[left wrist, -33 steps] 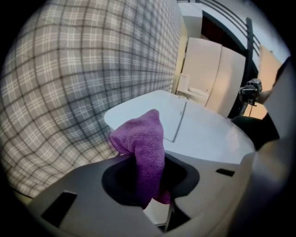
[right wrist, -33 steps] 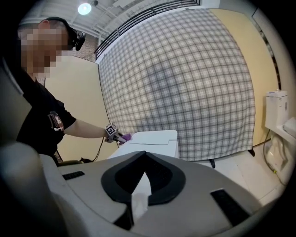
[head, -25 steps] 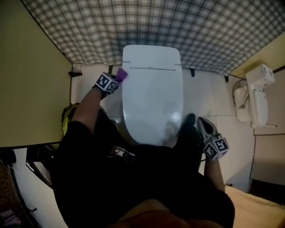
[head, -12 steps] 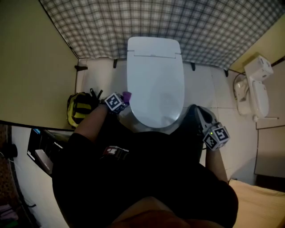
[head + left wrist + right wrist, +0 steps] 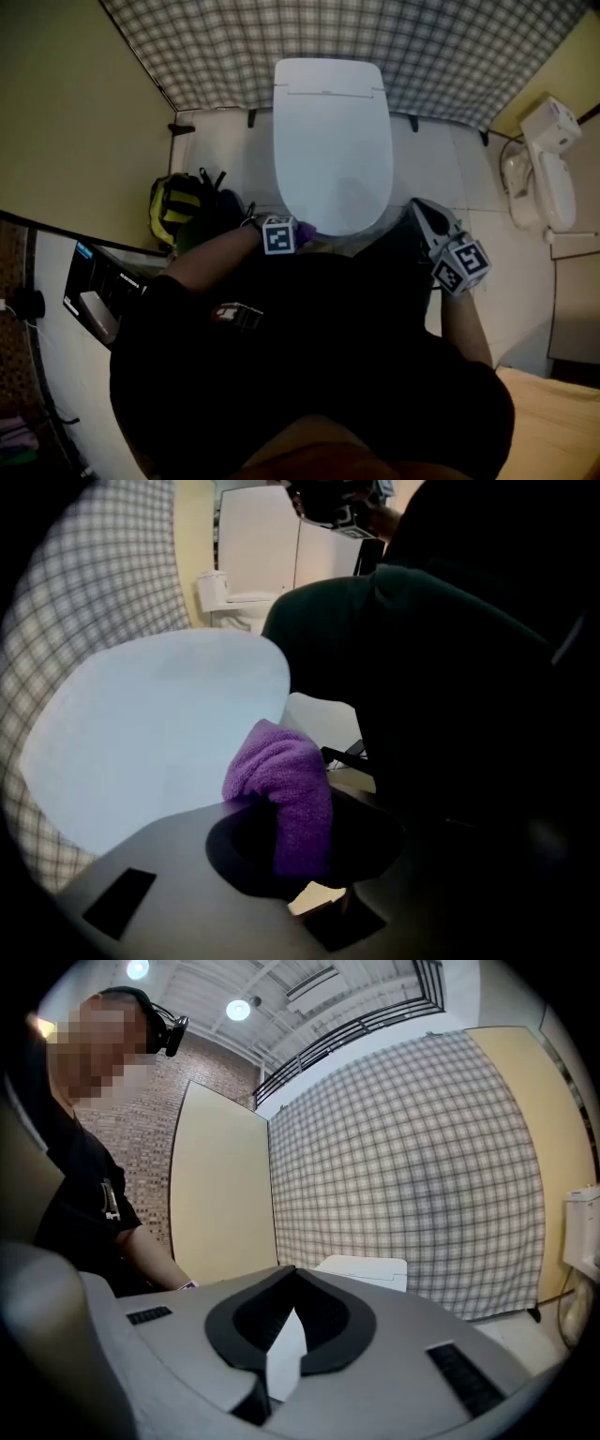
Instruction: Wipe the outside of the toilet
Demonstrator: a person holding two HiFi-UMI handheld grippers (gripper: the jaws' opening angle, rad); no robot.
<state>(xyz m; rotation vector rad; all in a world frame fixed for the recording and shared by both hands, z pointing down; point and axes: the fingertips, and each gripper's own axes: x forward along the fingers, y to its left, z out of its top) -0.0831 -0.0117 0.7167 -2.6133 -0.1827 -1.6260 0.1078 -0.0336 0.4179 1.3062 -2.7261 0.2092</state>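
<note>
Toilet (image 5: 333,141): a purple cloth (image 5: 286,794) is pinched by the left gripper's (image 5: 292,232) fingers at its 6 o'clock rim; the right gripper's (image 5: 291,1279) fingers are pressed together, empty.

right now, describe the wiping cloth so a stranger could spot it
Start at the white toilet against the checked wall. At its front edge sits the left gripper, shut on a bunched purple cloth. It is the only purple thing in view.
</note>
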